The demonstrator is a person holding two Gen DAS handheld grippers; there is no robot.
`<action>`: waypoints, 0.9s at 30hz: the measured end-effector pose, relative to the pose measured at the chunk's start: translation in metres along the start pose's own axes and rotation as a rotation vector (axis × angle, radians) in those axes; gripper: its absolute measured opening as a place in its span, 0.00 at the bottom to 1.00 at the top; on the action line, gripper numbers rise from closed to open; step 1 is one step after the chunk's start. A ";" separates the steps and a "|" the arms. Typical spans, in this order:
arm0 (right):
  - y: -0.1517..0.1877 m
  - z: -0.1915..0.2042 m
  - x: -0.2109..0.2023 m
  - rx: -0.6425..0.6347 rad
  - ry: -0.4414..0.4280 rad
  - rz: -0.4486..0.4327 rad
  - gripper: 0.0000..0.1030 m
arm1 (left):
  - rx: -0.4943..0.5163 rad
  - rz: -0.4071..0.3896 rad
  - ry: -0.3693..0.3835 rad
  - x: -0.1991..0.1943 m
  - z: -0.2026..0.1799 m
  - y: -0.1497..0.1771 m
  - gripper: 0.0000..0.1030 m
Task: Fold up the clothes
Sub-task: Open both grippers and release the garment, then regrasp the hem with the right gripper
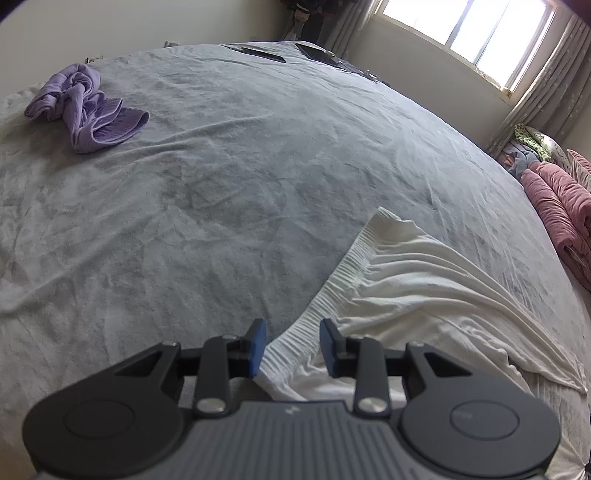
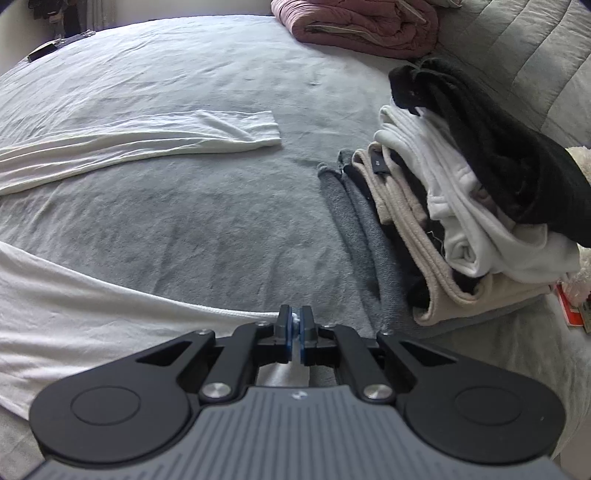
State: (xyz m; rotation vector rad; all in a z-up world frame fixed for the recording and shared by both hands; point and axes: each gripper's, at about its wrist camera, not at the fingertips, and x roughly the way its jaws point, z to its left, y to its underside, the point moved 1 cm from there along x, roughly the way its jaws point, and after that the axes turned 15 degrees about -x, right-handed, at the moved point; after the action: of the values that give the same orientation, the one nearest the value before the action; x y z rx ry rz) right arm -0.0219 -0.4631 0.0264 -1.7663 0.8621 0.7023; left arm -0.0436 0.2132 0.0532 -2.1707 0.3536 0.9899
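Between the spread blue pads of the left gripper point(image 1: 293, 347) lies the ribbed hem of the white garment point(image 1: 406, 280), apart from both pads; a purple garment point(image 1: 86, 107) sits far ahead-left. Right gripper point(image 2: 295, 334) pinches the white hem, with 1 sleeve point(image 2: 207, 133) ahead and folded clothes point(image 2: 443, 206) stacked to its right.

grey plush bed cover point(image 1: 229, 177): creased, fills both views | pink quilted folded blanket point(image 2: 354, 26): 12 o'clock in right view, on the cover's far edge | bright window with grey curtains point(image 1: 476, 33): 1 o'clock in left view | flat dark devices point(image 1: 291, 53): 12 o'clock, far edge | grey padded headboard point(image 2: 524, 44): 2 o'clock in right view
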 end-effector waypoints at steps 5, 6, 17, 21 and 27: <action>-0.001 -0.001 0.001 -0.015 0.088 0.016 0.01 | 0.025 0.026 -0.008 0.006 -0.005 0.006 0.32; -0.001 -0.001 0.001 -0.019 0.103 0.020 0.01 | 0.029 0.032 -0.009 0.007 -0.006 0.007 0.33; -0.001 0.007 0.006 -0.029 0.055 0.015 0.07 | 0.004 0.054 0.010 0.005 -0.003 0.005 0.39; 0.004 0.003 -0.007 0.051 0.010 -0.002 0.28 | -0.017 0.052 0.012 0.003 0.002 0.003 0.40; 0.029 -0.004 -0.040 0.217 -0.047 -0.047 0.57 | -0.053 0.048 0.021 0.000 0.007 -0.002 0.40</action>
State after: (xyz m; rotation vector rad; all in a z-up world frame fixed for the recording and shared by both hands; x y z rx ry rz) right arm -0.0683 -0.4648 0.0433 -1.5651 0.8300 0.5939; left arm -0.0465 0.2200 0.0514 -2.2306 0.3947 1.0142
